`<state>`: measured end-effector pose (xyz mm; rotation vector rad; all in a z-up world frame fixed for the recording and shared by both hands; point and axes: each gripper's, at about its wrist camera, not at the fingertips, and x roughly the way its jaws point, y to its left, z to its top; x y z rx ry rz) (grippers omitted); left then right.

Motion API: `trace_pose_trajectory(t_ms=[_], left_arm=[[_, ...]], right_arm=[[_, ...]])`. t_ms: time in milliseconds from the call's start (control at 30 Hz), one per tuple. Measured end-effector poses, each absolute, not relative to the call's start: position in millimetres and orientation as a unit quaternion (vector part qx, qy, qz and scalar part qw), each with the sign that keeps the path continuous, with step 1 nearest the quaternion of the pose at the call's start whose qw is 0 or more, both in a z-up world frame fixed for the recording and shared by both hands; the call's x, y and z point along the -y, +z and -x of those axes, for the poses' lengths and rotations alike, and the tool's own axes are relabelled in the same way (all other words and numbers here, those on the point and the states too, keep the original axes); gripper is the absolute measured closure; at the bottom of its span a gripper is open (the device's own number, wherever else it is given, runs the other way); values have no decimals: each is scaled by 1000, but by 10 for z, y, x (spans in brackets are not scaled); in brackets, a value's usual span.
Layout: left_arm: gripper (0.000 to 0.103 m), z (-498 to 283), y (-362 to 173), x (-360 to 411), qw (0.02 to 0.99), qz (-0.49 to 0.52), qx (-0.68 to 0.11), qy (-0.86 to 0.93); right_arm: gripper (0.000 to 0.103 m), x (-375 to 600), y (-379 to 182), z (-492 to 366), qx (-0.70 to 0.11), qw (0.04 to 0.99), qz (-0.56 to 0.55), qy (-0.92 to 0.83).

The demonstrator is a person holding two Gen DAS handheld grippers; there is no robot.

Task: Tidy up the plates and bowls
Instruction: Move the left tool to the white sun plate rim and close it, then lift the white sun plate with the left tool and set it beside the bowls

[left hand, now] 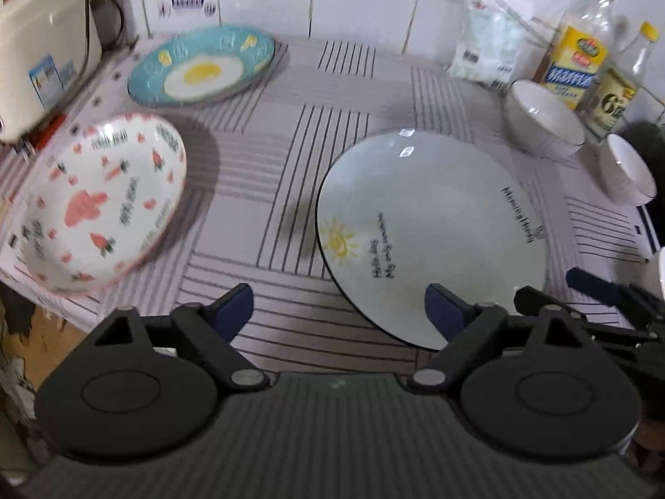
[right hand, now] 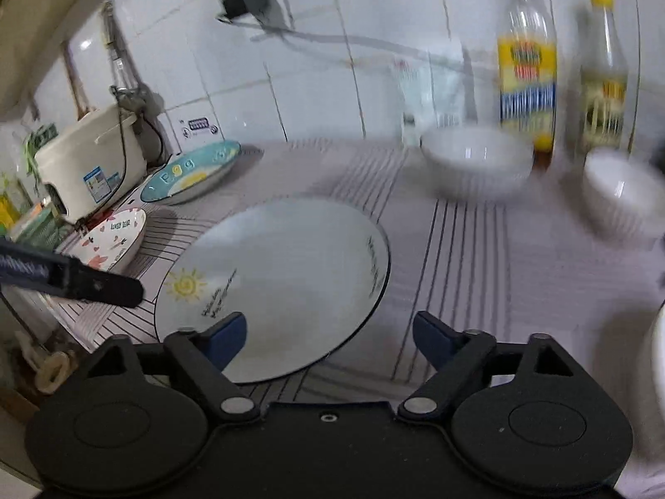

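Now we hover both grippers, jaws wide and empty, over the striped tablecloth [left hand: 291,191].
Left gripper [left hand: 338,305] and right gripper [right hand: 328,330] each straddle the sun plate [left hand: 432,224]'s near rim; two white bowls [right hand: 478,162] sit beyond the right jaws.

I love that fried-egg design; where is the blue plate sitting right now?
The blue fried-egg plate lies flat at the back left of the striped tablecloth, against the tiled wall, between the rice cooker and the pink-patterned plate.

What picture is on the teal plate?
A fried egg on the teal plate; clearest in the left wrist view.

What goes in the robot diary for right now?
left gripper: open, empty | right gripper: open, empty | sun plate: on table, untouched
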<state>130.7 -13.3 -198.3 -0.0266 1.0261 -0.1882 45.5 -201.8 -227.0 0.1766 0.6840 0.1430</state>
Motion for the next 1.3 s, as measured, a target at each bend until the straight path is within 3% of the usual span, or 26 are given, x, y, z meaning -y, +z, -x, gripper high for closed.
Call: trace_pose_trajectory(t_ms=[100, 233, 267, 300, 367, 667, 867, 1300], left_arm=[[34, -1408, -2122, 143, 857, 28, -507, -87], [46, -1536, -2238, 165, 855, 27, -510, -93], [55, -1564, -2258, 164, 856, 25, -508, -94], [67, -1586, -2276, 165, 856, 25, -508, -95], [80, -1626, -2310, 168, 850, 26, -514, -112], [81, -1740, -2339, 163, 839, 31, -528, -130], [81, -1884, -2245, 114, 806, 28, -572, -148], [81, -2575, -1781, 312, 851, -27, -504, -148]], right_arm=[[30, 2077, -2407, -538, -355, 923, -134, 59], [48, 2149, -2510, -660, -374, 910, -173, 52], [53, 2156, -2521, -694, -373, 910, -175, 51], [64, 2179, -2527, -728, -374, 909, -179, 48], [85, 2221, -2539, -792, -381, 904, -188, 46], [86, 2335, -2589, -896, -396, 881, -253, 52], [85, 2358, -2509, -943, -409, 879, -227, 90], [82, 2492, -2233, -1615, -377, 899, -180, 130]])
